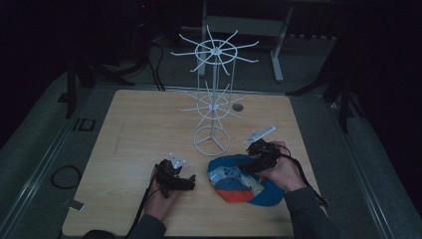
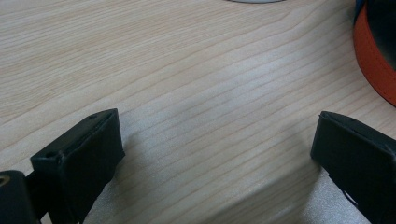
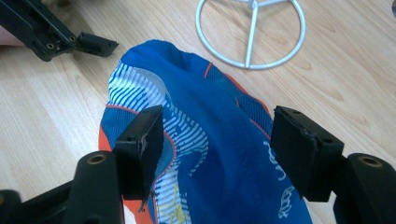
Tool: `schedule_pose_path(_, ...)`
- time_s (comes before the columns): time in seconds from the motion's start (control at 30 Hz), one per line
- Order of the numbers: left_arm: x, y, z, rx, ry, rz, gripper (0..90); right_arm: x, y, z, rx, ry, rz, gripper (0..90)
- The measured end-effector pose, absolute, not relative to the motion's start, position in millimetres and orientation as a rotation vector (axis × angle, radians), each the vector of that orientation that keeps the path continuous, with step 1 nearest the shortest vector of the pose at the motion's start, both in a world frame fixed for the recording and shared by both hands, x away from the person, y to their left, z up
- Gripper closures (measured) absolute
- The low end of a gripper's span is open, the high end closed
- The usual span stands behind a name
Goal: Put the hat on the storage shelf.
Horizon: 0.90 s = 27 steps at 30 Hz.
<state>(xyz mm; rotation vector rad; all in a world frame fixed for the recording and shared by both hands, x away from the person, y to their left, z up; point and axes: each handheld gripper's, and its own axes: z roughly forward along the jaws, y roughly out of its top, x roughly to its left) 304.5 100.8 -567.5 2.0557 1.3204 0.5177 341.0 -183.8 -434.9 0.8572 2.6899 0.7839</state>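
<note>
Right gripper lined up on cap
Cap lies on surface just before the white rack; right jaws wide open astride its crown, probably pre-grasp. Left gripper idle, open, empty.

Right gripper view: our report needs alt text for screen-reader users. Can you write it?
Open black tongs straddle a blue cap with white stripes and orange trim, lying on a wooden table. Beyond it stands a white wire stand's ring base; the other gripper is upper left.
</note>
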Motion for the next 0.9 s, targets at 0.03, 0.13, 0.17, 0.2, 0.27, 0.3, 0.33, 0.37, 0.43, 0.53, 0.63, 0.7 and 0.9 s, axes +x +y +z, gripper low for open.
schedule_pose_path(0.03, 304, 101, -567, 2.056, 1.320, 0.518, 2.6, 341, -183, -435, 0.854, 2.693, 0.782, 34.2)
schedule_pose_path(0.13, 304, 101, -567, 2.056, 1.320, 0.518, 2.6, 343, -179, -436, 0.844, 2.704, 0.773, 33.2)
schedule_pose_path(0.17, 304, 101, -567, 2.056, 1.320, 0.518, 2.6, 343, -177, -436, 0.841, 2.707, 0.772, 32.9)
schedule_pose_path(0.2, 305, 101, -567, 2.057, 1.319, 0.518, 2.6, 344, -176, -437, 0.839, 2.711, 0.770, 32.3)
schedule_pose_path(0.27, 305, 101, -567, 2.056, 1.320, 0.518, 2.6, 345, -173, -438, 0.825, 2.718, 0.767, 31.6)
schedule_pose_path(0.3, 304, 101, -567, 2.056, 1.320, 0.518, 2.6, 345, -173, -438, 0.820, 2.720, 0.772, 31.3)
schedule_pose_path(0.33, 304, 101, -567, 2.056, 1.320, 0.518, 2.6, 345, -171, -439, 0.812, 2.717, 0.776, 30.8)
schedule_pose_path(0.37, 304, 101, -567, 2.056, 1.320, 0.518, 2.6, 346, -171, -440, 0.801, 2.722, 0.773, 30.3)
schedule_pose_path(0.43, 304, 101, -567, 2.056, 1.320, 0.518, 2.6, 346, -169, -442, 0.790, 2.730, 0.768, 29.3)
schedule_pose_path(0.53, 305, 101, -567, 2.056, 1.320, 0.518, 2.6, 347, -166, -444, 0.778, 2.740, 0.767, 28.6)
schedule_pose_path(0.63, 305, 101, -567, 2.057, 1.319, 0.518, 2.6, 350, -162, -449, 0.770, 2.761, 0.759, 26.8)
schedule_pose_path(0.7, 305, 101, -567, 2.058, 1.318, 0.520, 2.6, 351, -161, -451, 0.768, 2.767, 0.749, 26.3)
schedule_pose_path(0.9, 305, 101, -568, 2.056, 1.318, 0.522, 2.6, 359, -152, -460, 0.759, 2.802, 0.697, 24.1)
